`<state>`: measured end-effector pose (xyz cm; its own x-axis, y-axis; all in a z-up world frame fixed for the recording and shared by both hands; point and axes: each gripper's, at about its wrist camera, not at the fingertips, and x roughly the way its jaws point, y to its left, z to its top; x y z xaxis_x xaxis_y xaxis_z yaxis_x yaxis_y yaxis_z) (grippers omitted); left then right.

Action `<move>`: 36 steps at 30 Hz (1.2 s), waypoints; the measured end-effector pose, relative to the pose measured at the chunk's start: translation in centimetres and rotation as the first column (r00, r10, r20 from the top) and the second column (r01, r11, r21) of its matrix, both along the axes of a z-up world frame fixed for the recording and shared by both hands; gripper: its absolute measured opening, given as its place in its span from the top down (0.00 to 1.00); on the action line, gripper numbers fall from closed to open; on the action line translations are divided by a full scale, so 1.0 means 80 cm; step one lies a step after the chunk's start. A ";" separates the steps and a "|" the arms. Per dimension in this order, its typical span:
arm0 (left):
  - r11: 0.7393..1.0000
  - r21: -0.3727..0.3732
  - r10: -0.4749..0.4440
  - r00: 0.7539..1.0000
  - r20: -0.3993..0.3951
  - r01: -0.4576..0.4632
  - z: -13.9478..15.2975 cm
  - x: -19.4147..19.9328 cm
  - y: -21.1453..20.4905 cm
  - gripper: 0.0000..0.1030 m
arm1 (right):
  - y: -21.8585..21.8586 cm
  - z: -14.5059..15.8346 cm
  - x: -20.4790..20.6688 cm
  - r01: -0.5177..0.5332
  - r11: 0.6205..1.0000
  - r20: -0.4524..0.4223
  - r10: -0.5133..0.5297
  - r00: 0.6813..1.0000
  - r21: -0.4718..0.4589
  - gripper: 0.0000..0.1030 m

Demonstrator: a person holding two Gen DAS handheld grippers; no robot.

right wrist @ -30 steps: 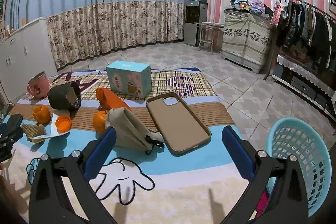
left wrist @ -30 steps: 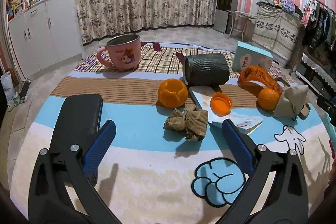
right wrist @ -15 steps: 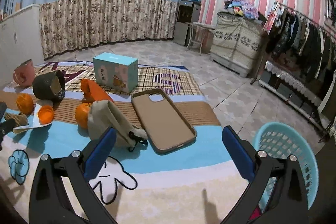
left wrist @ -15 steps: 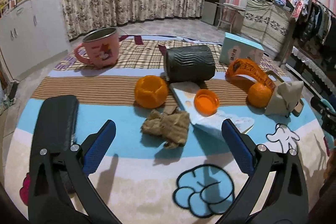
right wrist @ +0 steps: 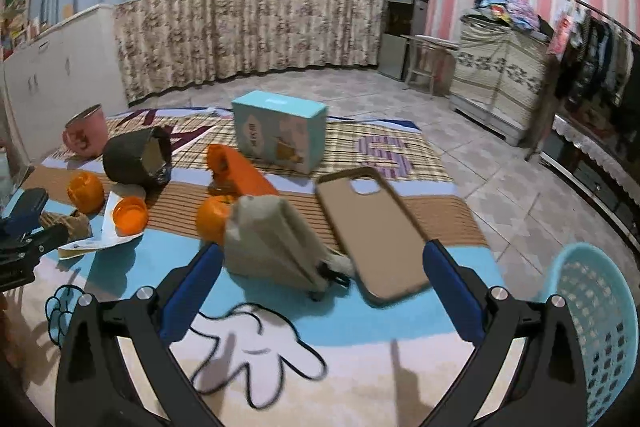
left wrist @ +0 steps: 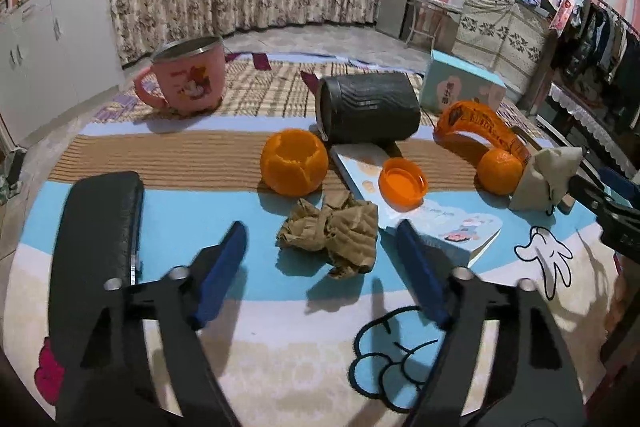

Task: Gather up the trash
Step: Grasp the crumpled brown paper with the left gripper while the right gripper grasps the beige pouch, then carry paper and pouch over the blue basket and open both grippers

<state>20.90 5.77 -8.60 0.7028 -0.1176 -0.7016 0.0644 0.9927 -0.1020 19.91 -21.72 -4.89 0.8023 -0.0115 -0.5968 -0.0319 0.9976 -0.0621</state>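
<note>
The left gripper (left wrist: 322, 247) has come lower and closer to the crumpled brown paper (left wrist: 334, 233) than it was half a second ago, and its jaws, wide apart then, now stand narrower, one blue pad on either side of the paper but not touching it and holding nothing. The paper lies on the blue band of the cartoon rug (left wrist: 208, 211), just in front of the hollow orange peel (left wrist: 294, 167) and beside the small booklet (left wrist: 424, 217) that carries the orange cap (left wrist: 402, 183). Behind these lie the black ribbed cylinder (left wrist: 370, 107) on its side, the pink mug (left wrist: 188, 79) upright, the teal box (left wrist: 460, 89), the orange wrapper (left wrist: 478, 129) and the whole orange (left wrist: 500, 173), which touches the beige pouch (left wrist: 546, 179). A black case (left wrist: 98, 227) lies at the left. The right gripper (right wrist: 320, 267) hovers over the rug with its jaws spread wide and empty, much as before, though the view has tipped a little and the pouch (right wrist: 272, 243) and the brown phone case (right wrist: 372, 231) now sit nearer between its pads. The light blue basket (right wrist: 596, 311) stands on the tiled floor at the right, off the rug and well apart from the paper, and nothing shows inside it
</note>
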 end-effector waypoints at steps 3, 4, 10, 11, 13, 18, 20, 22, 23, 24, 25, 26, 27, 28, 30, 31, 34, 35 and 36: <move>1.000 -0.001 -0.016 1.000 -0.004 0.016 -0.002 0.002 -0.003 0.43 | 0.009 -0.010 0.009 -0.050 0.999 -0.042 0.050 0.998 0.017 0.33; 1.000 -0.002 -0.025 1.000 0.000 0.025 -0.001 0.002 -0.004 0.46 | 0.011 -0.012 0.010 -0.065 0.998 -0.053 0.066 0.996 0.024 0.43; 1.000 0.004 -0.028 1.000 0.012 0.028 0.003 0.003 -0.010 0.55 | 0.013 -0.012 -0.001 -0.100 0.995 -0.035 0.101 0.994 0.017 0.71; 1.000 0.004 -0.028 1.000 0.012 0.028 0.003 0.002 -0.010 0.57 | 0.011 -0.011 -0.003 -0.101 0.995 -0.026 0.102 0.994 0.020 0.79; 1.000 0.007 -0.027 0.999 0.017 0.027 0.005 0.001 -0.010 0.58 | 0.007 -0.008 -0.007 -0.099 0.995 -0.017 0.099 0.995 0.011 0.86; 1.000 0.012 -0.016 0.999 0.048 0.015 0.021 -0.010 -0.008 0.59 | -0.015 0.008 -0.024 -0.087 0.995 0.014 0.086 0.996 0.058 0.93; 1.000 0.019 -0.011 0.997 0.070 0.010 0.034 -0.019 -0.007 0.59 | -0.028 0.018 -0.036 -0.064 0.994 0.023 0.062 0.998 0.085 0.93; 1.000 0.016 -0.009 0.996 0.084 0.007 0.044 -0.024 -0.006 0.59 | -0.042 0.027 -0.044 -0.041 0.993 0.030 0.038 0.999 0.109 0.93; 1.000 0.014 -0.006 0.996 0.092 0.005 0.051 -0.027 -0.006 0.59 | -0.050 0.032 -0.047 -0.027 0.992 0.034 0.023 0.999 0.122 0.93; 1.000 0.012 -0.005 0.995 0.098 0.004 0.055 -0.029 -0.006 0.59 | -0.055 0.036 -0.051 -0.016 0.991 0.039 0.011 0.999 0.130 0.93; 1.000 0.009 -0.003 0.994 0.108 0.002 0.063 -0.032 -0.007 0.59 | -0.060 0.039 -0.055 -0.007 0.991 0.041 0.002 0.999 0.134 0.93; 1.000 0.009 -0.004 0.993 0.119 0.003 0.069 -0.035 -0.008 0.59 | -0.064 0.042 -0.059 -0.001 0.991 0.043 -0.005 0.999 0.133 0.93; 1.000 0.013 -0.005 0.991 0.131 0.003 0.076 -0.039 -0.010 0.59 | -0.068 0.045 -0.063 0.004 0.992 0.044 -0.009 0.999 0.130 0.93; 1.000 0.014 -0.007 0.990 0.139 0.005 0.080 -0.041 -0.011 0.59 | -0.072 0.047 -0.067 0.011 0.993 0.044 -0.017 0.999 0.121 0.93; 1.000 0.009 -0.010 0.988 0.152 0.009 0.091 -0.045 -0.020 0.59 | -0.083 0.052 -0.077 0.026 0.993 0.048 -0.032 0.998 0.114 0.93; 1.000 0.007 -0.013 0.988 0.156 0.012 0.094 -0.047 -0.024 0.59 | -0.091 0.055 -0.082 0.039 0.993 0.052 -0.046 0.998 0.115 0.93; 0.999 0.015 -0.039 0.983 0.178 0.036 0.108 -0.055 -0.048 0.59 | -0.116 0.060 -0.098 0.077 0.988 0.056 -0.085 0.995 0.134 0.93; 0.999 0.020 -0.048 0.981 0.188 0.045 0.112 -0.058 -0.057 0.59 | -0.125 0.061 -0.102 0.092 0.986 0.059 -0.101 0.993 0.136 0.93; 0.998 0.023 -0.055 0.979 0.195 0.051 0.114 -0.060 -0.065 0.59 | -0.136 0.063 -0.107 0.107 0.984 0.062 -0.117 0.991 0.142 0.93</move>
